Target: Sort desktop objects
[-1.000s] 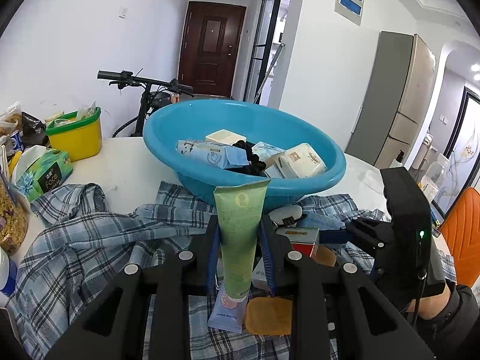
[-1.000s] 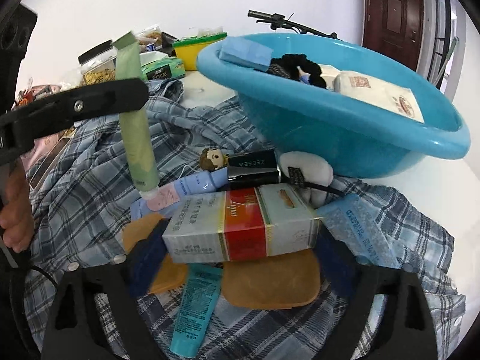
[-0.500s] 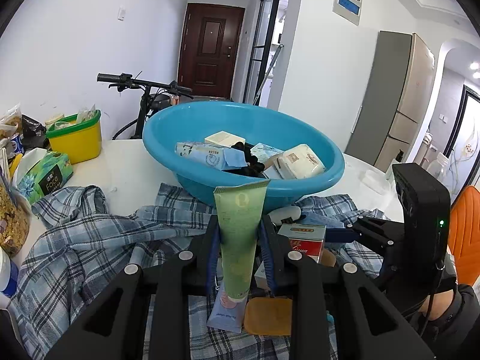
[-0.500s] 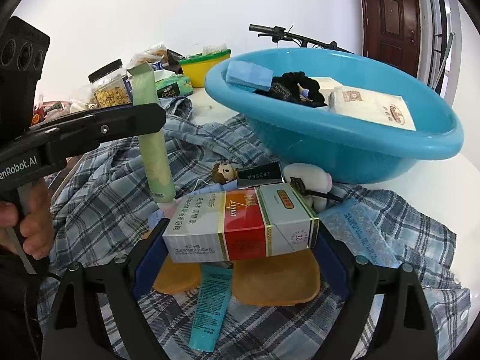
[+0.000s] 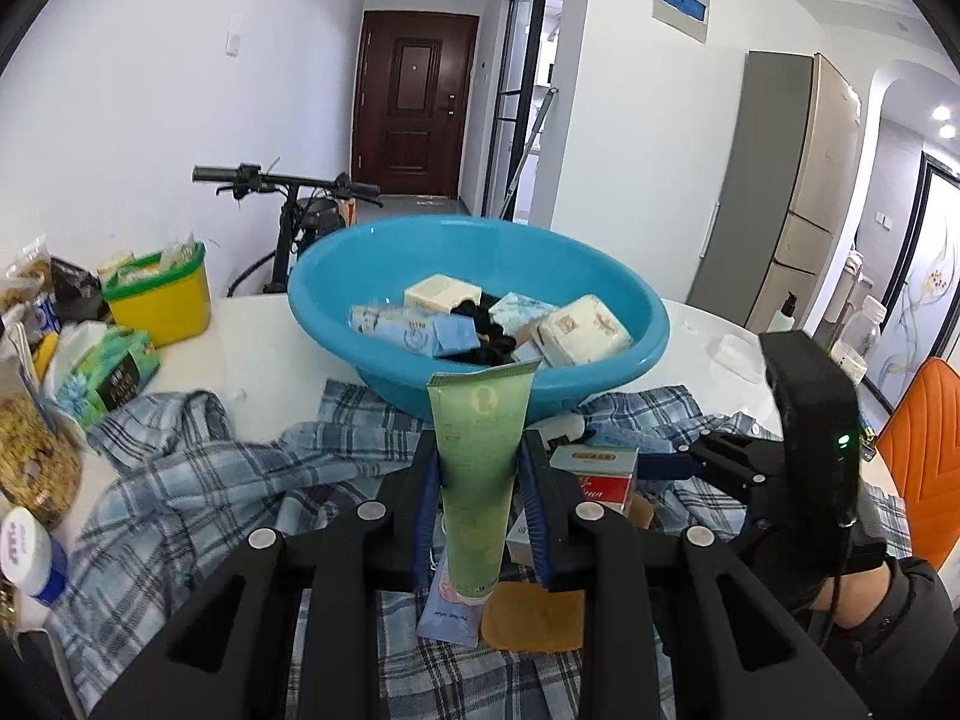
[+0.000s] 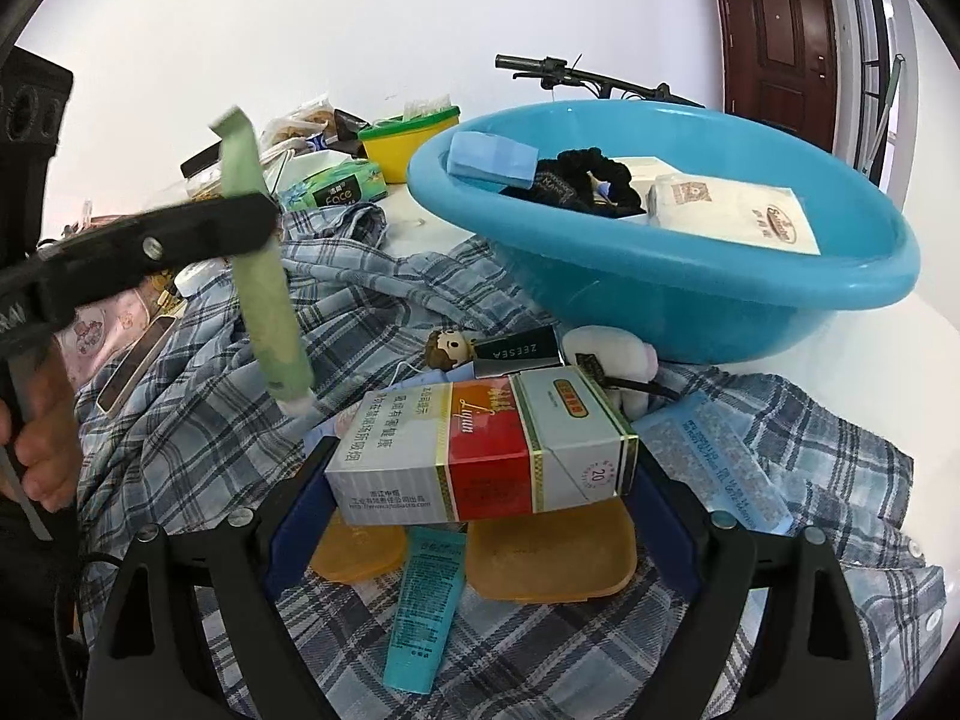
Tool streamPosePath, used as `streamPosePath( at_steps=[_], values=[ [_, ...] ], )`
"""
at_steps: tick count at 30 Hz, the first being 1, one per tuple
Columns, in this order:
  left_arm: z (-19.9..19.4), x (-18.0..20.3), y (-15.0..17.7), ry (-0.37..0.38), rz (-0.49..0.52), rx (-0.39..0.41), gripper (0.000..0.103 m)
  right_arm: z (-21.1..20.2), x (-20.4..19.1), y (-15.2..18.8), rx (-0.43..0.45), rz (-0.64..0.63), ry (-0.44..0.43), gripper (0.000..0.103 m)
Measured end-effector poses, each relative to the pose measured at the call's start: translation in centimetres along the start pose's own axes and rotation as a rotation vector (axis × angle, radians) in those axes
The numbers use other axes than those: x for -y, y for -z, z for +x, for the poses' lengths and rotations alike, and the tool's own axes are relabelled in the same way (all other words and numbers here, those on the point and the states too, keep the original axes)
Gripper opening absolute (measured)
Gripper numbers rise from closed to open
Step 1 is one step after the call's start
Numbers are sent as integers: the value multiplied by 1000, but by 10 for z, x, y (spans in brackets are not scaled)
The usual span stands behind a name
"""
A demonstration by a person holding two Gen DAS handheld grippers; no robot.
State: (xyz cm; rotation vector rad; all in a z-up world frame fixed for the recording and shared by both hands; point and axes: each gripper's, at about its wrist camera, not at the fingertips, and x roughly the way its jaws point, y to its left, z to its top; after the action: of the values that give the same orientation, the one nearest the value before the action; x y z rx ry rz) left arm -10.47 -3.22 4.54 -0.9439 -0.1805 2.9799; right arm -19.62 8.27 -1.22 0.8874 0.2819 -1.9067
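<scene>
- Between the pads of the left claw, a green tube stood nearly upright, crimped end up and cap down, lifted clear of the plaid shirt that covered the bench.
- The tube looked light and soft-walled; a squeeze at mid-body, where the pads sat, would likely dent it, and its smooth skin could slip downward, so a hold nearer the stiffer cap shoulder seemed the safer one.
- The left claw was clenched on that tube, angled forward and down toward the blue basin, which already held small boxes and packets.
- In the right claw, a cigarette carton lay crosswise, its short ends against the blue pads, raised above two orange pads and a teal tube on the shirt.
- The carton seemed light and stiff but thin-walled, easily crushed; gripping it end to end, as here, used its strongest axis.
- The right claw, wide yet grasping the carton, tilted down and forward, with the basin just beyond it.
- From the right wrist view, a hand gripped the left claw's handle at the frame's left edge.
</scene>
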Motion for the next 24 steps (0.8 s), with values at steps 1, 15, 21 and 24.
streamPosePath(
  at_steps=[1,15,21,24],
  values=[
    [-3,1,-3,-4,6,4,28,0,0,0,0,1,-1,89],
    [-17,27,-74,-13,60,103,28,-7,4,0,13,21,-15,89],
    [1,34,-101,3,69,118,28,-9,9,0,19,41,-9,89],
    [11,34,-112,14,68,121,28,-11,12,0,25,48,-8,89]
  ],
)
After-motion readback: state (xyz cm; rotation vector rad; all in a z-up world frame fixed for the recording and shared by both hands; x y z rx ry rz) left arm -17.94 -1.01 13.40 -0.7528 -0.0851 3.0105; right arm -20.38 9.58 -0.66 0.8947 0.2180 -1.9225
